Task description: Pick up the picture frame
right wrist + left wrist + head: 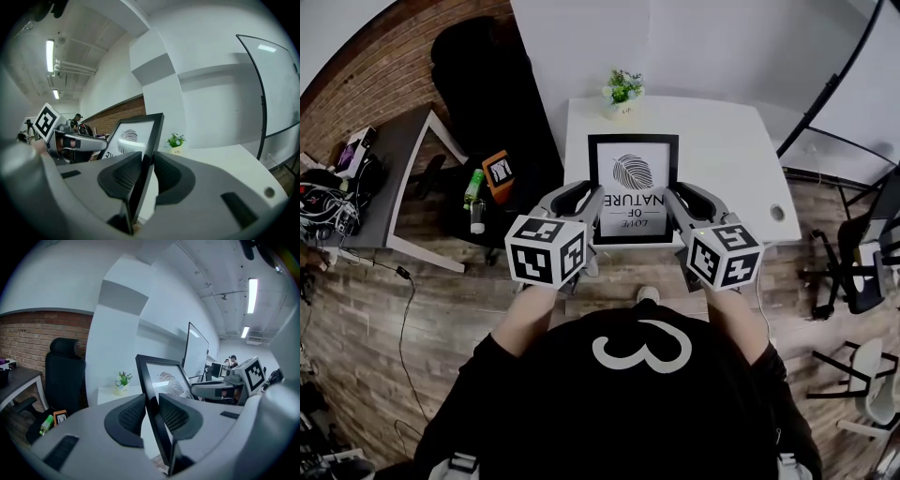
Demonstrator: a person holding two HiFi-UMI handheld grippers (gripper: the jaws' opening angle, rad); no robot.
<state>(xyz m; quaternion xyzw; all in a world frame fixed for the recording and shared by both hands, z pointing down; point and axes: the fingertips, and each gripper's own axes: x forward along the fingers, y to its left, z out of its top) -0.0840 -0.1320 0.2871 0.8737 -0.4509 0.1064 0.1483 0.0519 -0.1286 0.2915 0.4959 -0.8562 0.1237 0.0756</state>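
The black picture frame [633, 187], with a leaf print and lettering on white, is held up over the white table [722, 159], tilted toward me. My left gripper [588, 199] is shut on the frame's left bar [149, 399]. My right gripper [677, 199] is shut on the right bar [149, 154]. In each gripper view the black bar runs between the ribbed pads, and the other gripper [220, 390] [70, 143] shows across the picture.
A small potted plant [622, 92] stands at the table's far edge. A black office chair [483, 66] and a grey desk [394, 178] with clutter are to the left. A small orange frame [499, 171] and a green bottle [474, 187] sit on the chair seat. More chairs stand at the right.
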